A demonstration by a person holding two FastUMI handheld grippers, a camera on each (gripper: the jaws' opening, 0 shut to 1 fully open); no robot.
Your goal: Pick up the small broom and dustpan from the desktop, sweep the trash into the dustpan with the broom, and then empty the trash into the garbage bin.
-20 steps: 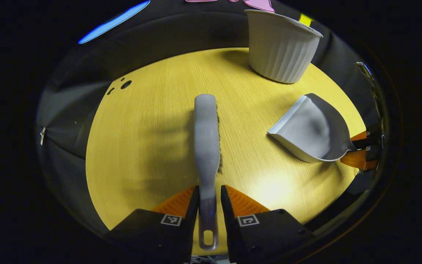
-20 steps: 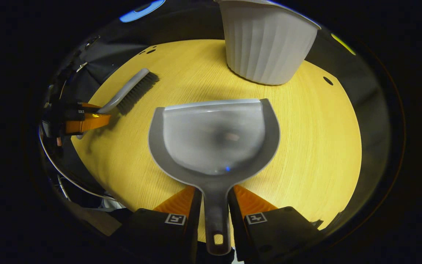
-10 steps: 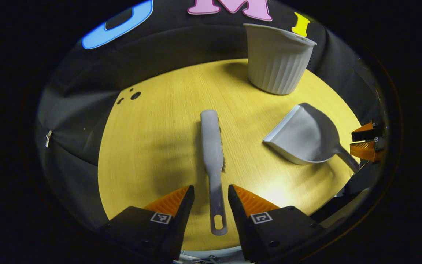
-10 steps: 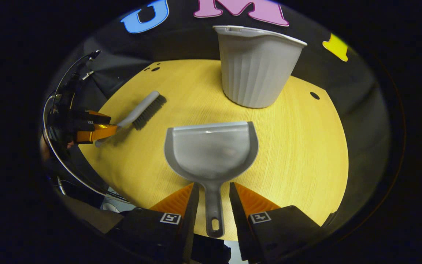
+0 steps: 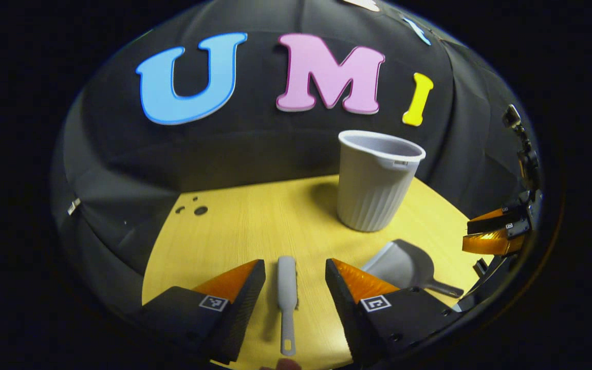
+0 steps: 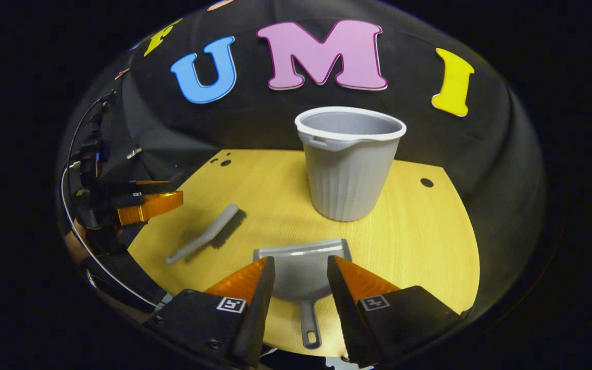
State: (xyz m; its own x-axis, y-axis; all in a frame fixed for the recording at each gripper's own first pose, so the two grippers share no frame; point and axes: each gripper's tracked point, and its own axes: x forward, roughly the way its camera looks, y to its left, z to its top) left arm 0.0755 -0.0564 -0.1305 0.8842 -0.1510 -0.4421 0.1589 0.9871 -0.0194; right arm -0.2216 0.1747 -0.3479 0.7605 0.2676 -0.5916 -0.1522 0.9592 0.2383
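1. The left gripper [image 5: 295,271] hangs above the near edge of the round yellow wooden tabletop [image 5: 255,221], its fingers spread wide and released, holding nothing.
2. The small grey plastic broom [image 5: 287,295] lies flat on the tabletop under the gap between those fingers, touching neither; its handle end with the hanging hole points toward the near rim and its head points toward the wall.
3. The right gripper [image 6: 301,267] also hangs over the near edge, fingers parted and empty.
4. The grey plastic dustpan [image 6: 302,277] rests flat on the tabletop below that gap, its straight lip facing the bin and its handle reaching almost to the near rim.
5. The tall ribbed grey plastic garbage bin [image 6: 350,162] stands upright toward the far side of the tabletop, near the black cloth wall [image 6: 255,128], well apart from the dustpan lip, with bare wood between.
6. In the right gripper view the broom [image 6: 204,240] lies on a slant left of the dustpan, near the left rim, with open wood between them.
7. A broad free stretch of wood lies right of the bin and dustpan, out to the right rim.
8. Small dark holes [image 5: 201,210] mark the far left of the tabletop, near the edge.
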